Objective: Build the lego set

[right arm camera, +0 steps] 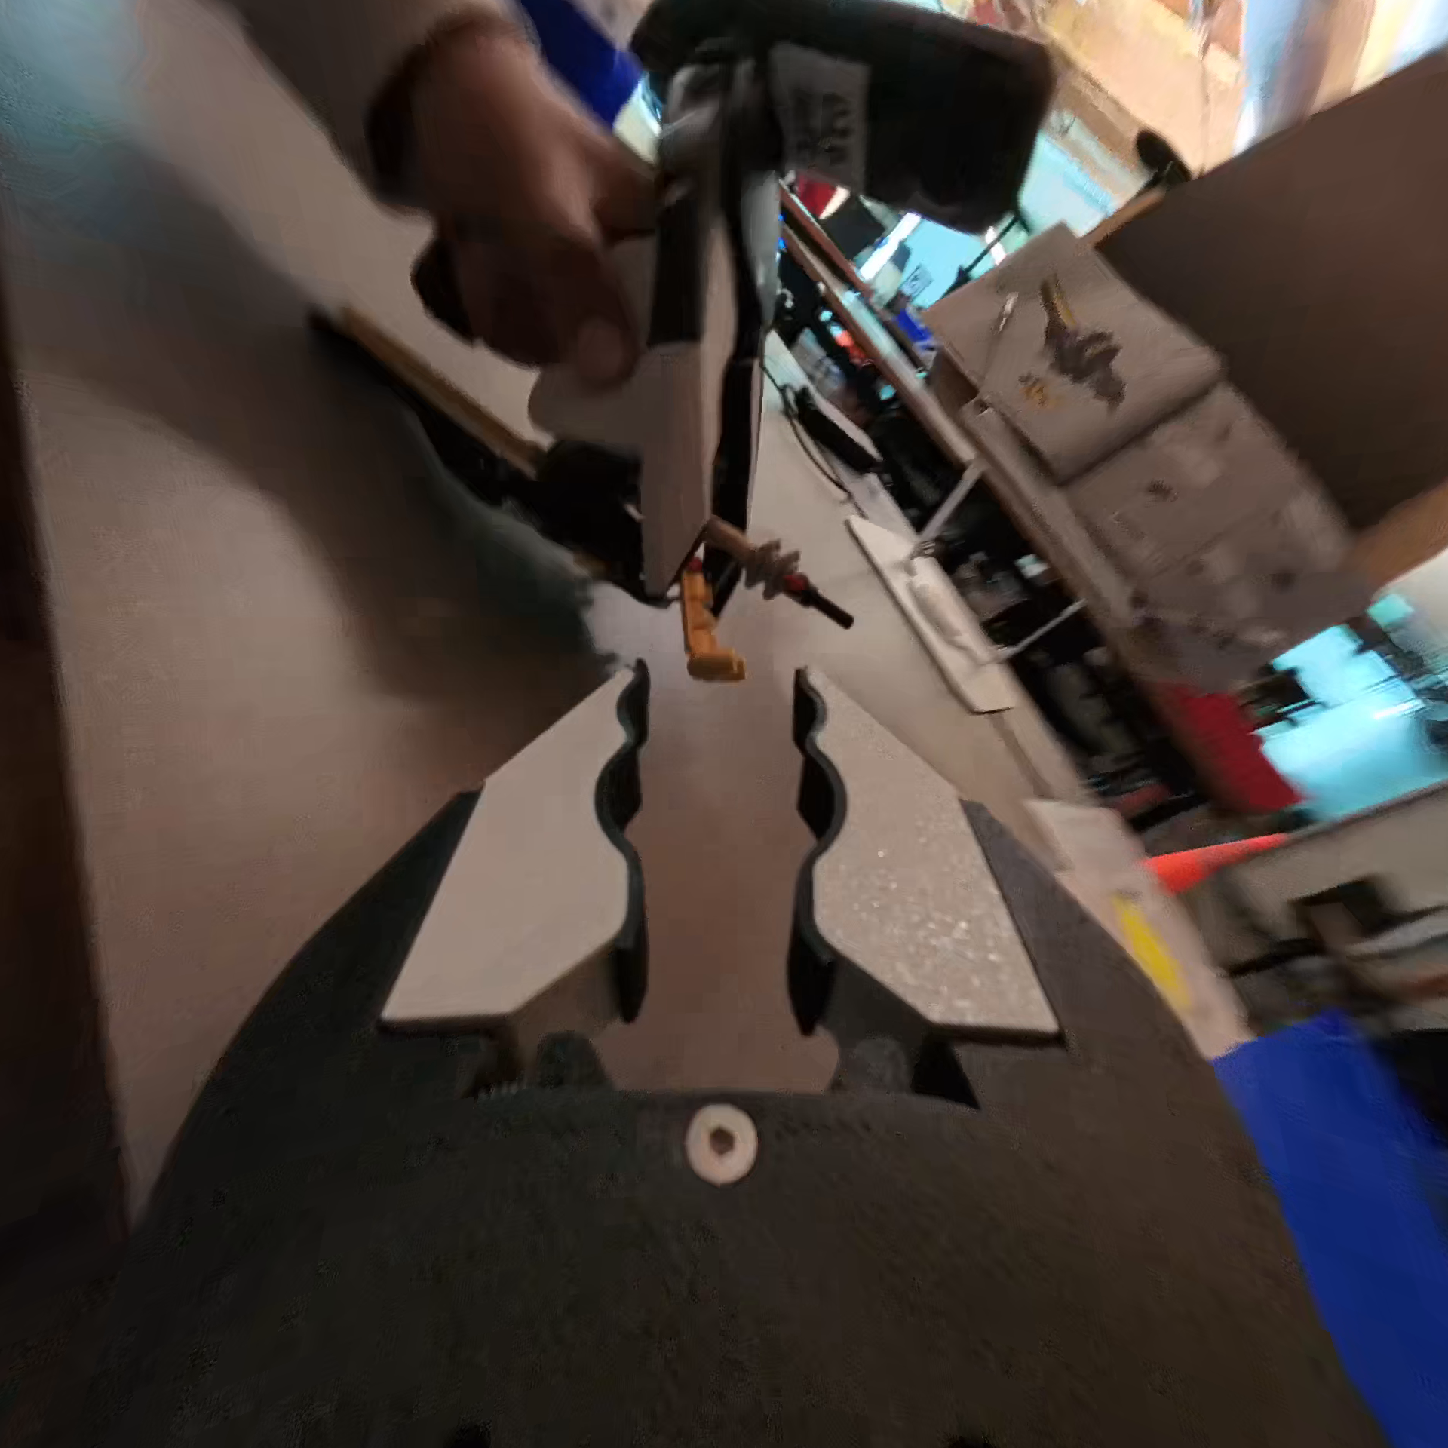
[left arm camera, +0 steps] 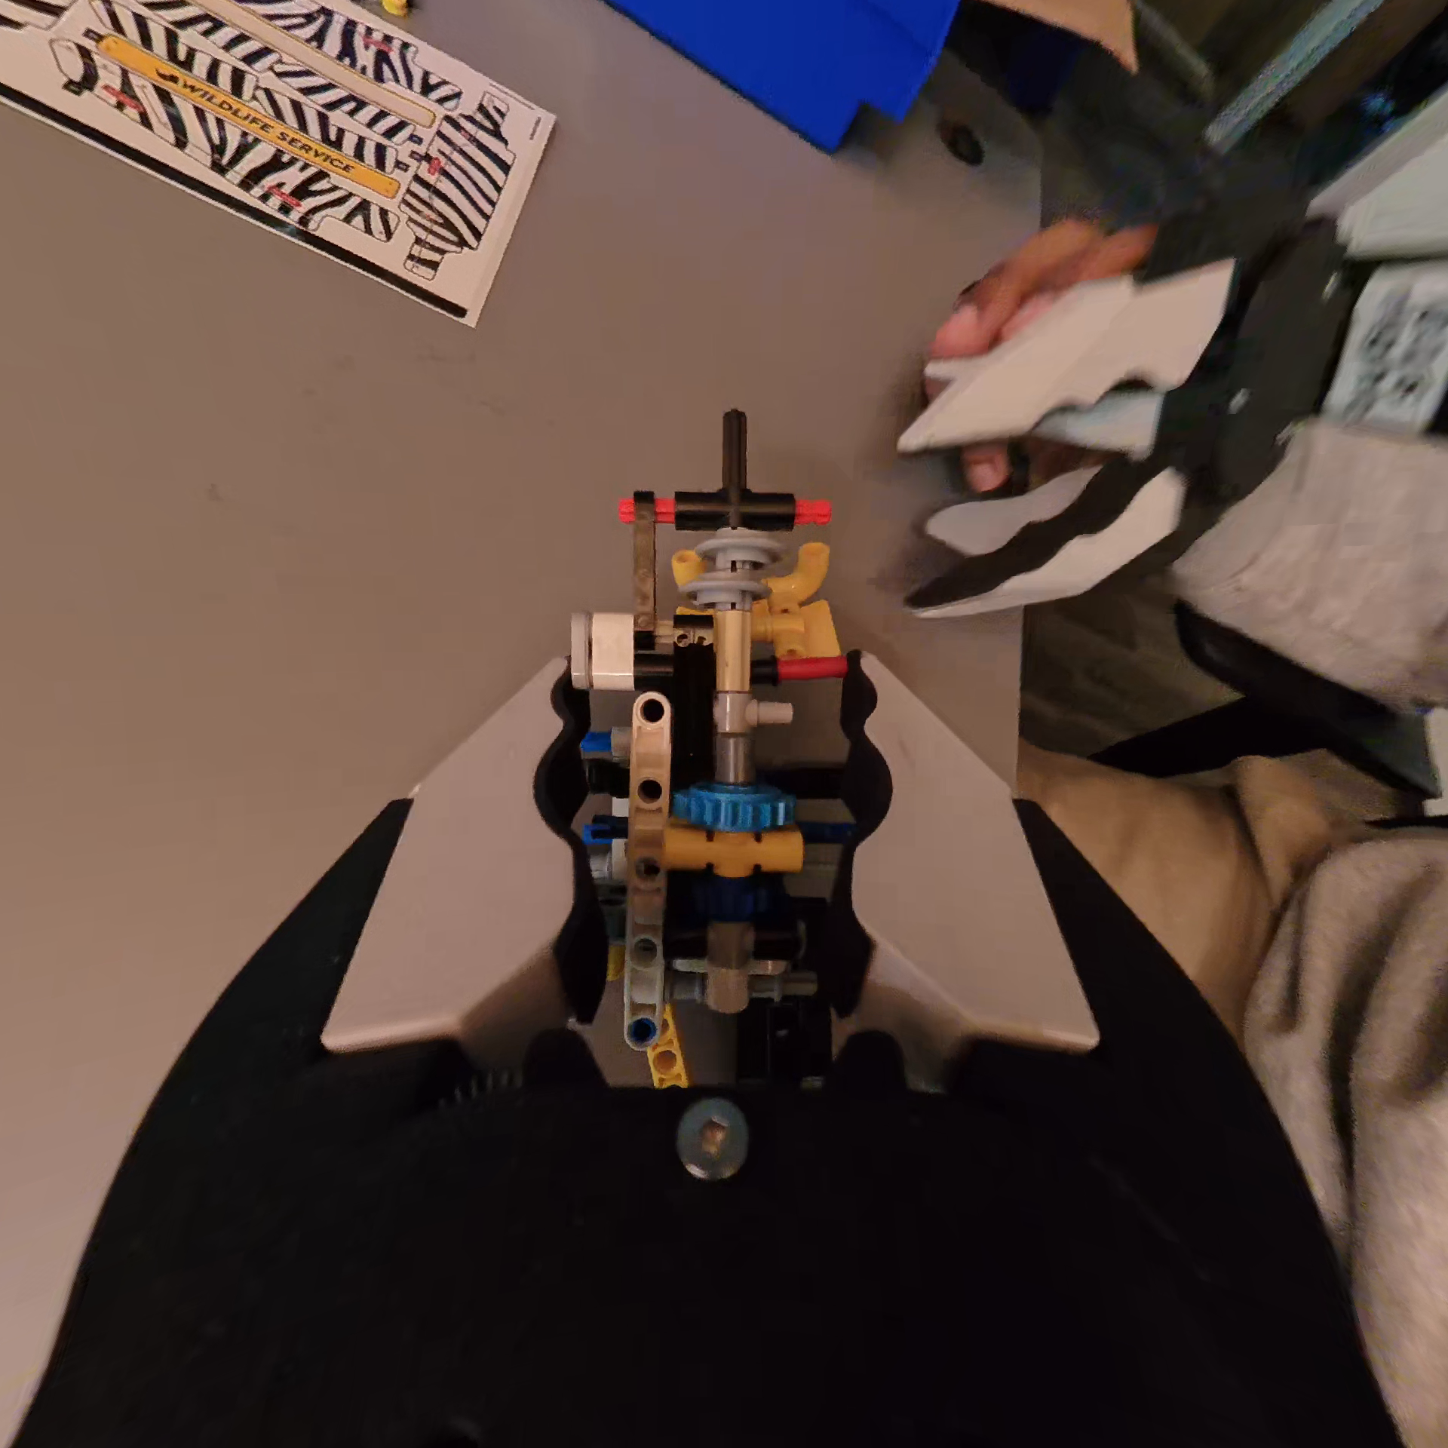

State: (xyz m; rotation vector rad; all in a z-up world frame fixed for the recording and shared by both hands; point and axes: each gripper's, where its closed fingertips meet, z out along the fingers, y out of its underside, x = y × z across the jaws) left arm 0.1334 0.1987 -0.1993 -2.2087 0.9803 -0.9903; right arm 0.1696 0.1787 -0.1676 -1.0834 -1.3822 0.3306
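Note:
My left gripper [left arm camera: 709, 682] is shut on a lego assembly [left arm camera: 725, 752] of black, yellow, grey and blue parts, with a blue gear, red pins and a black axle sticking out at the far end. It holds it above the grey table [left arm camera: 313, 509]. My right gripper [right arm camera: 721, 682] is open and empty; it shows blurred at the right of the left wrist view [left arm camera: 909, 525]. In the right wrist view the left gripper [right arm camera: 689, 439] hangs just ahead, with the assembly's yellow part [right arm camera: 705, 627] and axle close beyond my right fingertips.
A zebra-striped sticker sheet [left arm camera: 274, 133] lies at the table's far left. A blue bin [left arm camera: 791, 55] stands at the back. A person's hand [left arm camera: 1019, 298] and grey sleeve [left arm camera: 1332, 564] are at the right. Shelves and boxes [right arm camera: 1136, 439] fill the background.

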